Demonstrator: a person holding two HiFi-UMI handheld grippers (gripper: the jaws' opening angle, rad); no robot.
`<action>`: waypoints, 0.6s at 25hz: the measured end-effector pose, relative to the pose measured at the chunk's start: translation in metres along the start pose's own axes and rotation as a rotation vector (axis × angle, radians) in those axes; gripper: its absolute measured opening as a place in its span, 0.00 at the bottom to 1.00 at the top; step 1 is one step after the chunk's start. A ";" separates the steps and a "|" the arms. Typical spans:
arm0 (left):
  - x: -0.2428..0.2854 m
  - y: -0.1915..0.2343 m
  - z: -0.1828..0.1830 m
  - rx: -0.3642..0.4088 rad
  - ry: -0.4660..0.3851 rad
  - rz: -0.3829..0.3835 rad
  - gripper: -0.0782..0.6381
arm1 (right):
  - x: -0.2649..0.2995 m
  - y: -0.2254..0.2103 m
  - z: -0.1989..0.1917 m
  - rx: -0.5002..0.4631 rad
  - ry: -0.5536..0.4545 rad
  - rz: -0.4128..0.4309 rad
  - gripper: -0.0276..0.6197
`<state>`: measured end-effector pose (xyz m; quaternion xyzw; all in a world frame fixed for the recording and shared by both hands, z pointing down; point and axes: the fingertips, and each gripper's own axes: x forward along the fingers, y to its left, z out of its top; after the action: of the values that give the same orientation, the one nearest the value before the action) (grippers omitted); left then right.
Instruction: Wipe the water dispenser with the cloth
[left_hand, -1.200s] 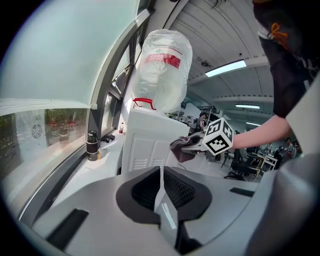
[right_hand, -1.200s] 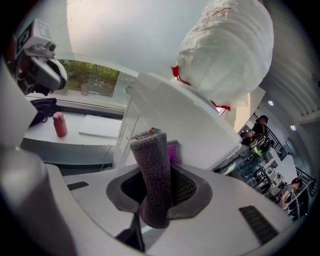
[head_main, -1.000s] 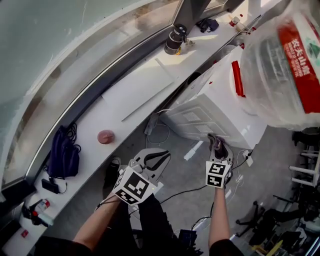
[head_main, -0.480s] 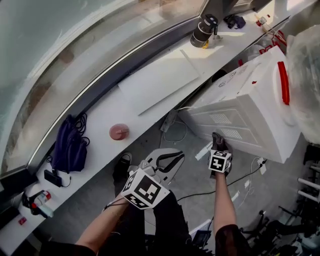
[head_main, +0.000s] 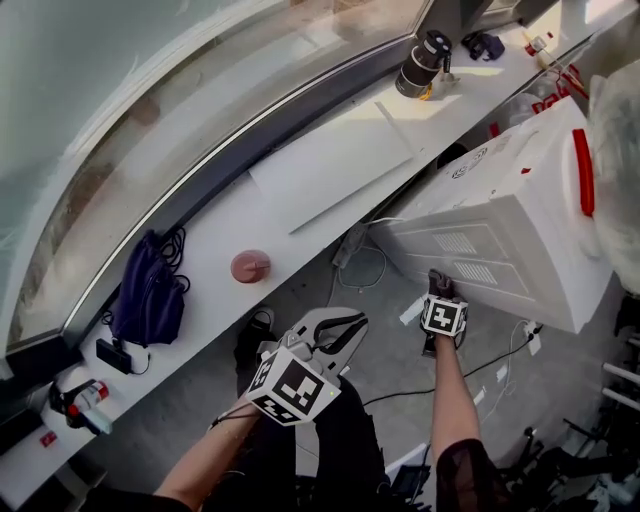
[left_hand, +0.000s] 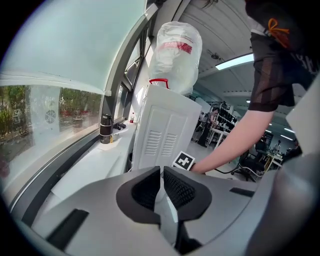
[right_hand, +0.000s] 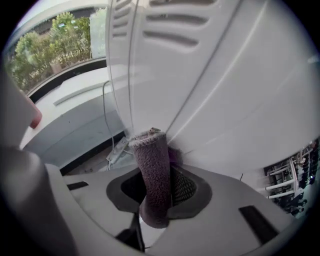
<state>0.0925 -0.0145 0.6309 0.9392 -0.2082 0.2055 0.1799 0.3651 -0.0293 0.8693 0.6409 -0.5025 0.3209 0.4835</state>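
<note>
The white water dispenser (head_main: 500, 245) stands right of centre in the head view, with a clear bottle (head_main: 618, 140) on top. My right gripper (head_main: 437, 291) is shut on a rolled mauve cloth (right_hand: 152, 160). The cloth's tip presses against the dispenser's (right_hand: 225, 75) lower vented panel, near a corner. My left gripper (head_main: 340, 328) hangs low beside my legs, away from the dispenser, shut with nothing in it. In the left gripper view its pads (left_hand: 177, 187) almost touch, and the dispenser (left_hand: 162, 130) and bottle (left_hand: 175, 50) rise beyond the left gripper (left_hand: 161, 172).
A white window ledge (head_main: 200, 235) curves along the left. It carries a white board (head_main: 335, 165), a pink round object (head_main: 250, 265), a dark purple bag (head_main: 148, 295) and a black flask (head_main: 425, 62). Cables (head_main: 365, 268) lie on the floor by the dispenser's base.
The head view has swung, so the dispenser sits further right and the bottle mostly out of frame. My right gripper keeps the cloth on the lower panel. The left gripper stays low.
</note>
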 end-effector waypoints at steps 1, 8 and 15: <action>-0.002 -0.002 0.005 0.002 -0.002 0.000 0.15 | -0.011 0.001 0.003 -0.003 -0.028 0.014 0.21; -0.026 -0.020 0.053 0.023 -0.019 0.007 0.15 | -0.140 0.012 0.022 0.031 -0.224 0.174 0.21; -0.051 -0.058 0.113 0.048 -0.049 0.010 0.15 | -0.287 -0.006 0.042 0.170 -0.367 0.288 0.21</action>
<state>0.1126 0.0029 0.4969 0.9470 -0.2120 0.1881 0.1511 0.2846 0.0271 0.5967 0.6485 -0.6395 0.3058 0.2776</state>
